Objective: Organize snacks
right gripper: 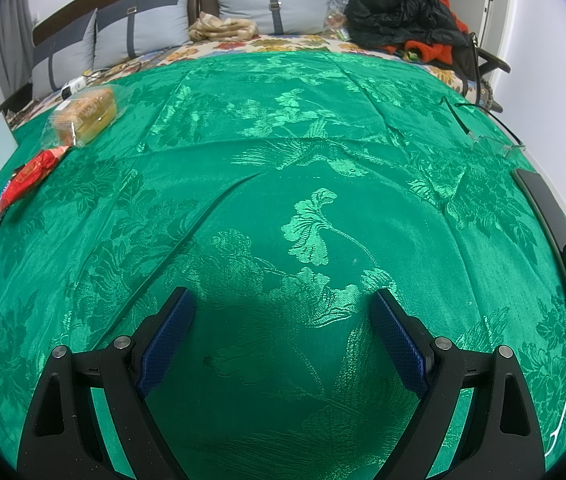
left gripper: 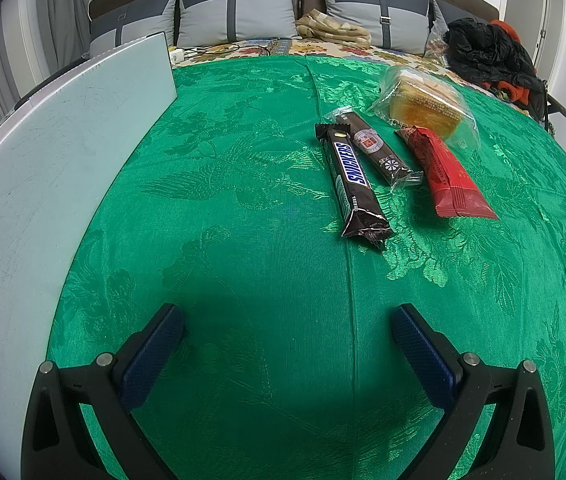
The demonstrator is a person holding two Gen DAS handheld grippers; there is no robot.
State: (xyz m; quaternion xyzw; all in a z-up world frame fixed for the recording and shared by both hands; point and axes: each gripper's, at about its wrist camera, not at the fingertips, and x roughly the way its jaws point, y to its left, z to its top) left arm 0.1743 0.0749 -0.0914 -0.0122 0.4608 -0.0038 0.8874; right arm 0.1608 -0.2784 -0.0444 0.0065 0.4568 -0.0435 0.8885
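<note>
Green brocade cloth (left gripper: pixel 243 208) carries four snacks laid side by side ahead and to the right of the left gripper (left gripper: pixel 287 344): a Snickers bar (left gripper: pixel 353 178), a brown wrapped bar (left gripper: pixel 375 148), a red packet (left gripper: pixel 443 172) and a bagged cake (left gripper: pixel 423 100), apparently lined up for sorting. Its fingers (left gripper: pixel 155 356) stand wide apart and hold nothing. The right gripper (right gripper: pixel 283 332), equally spread and empty, hovers over bare cloth with the snacks well off to the left of its fingers, likely waiting its turn.
</note>
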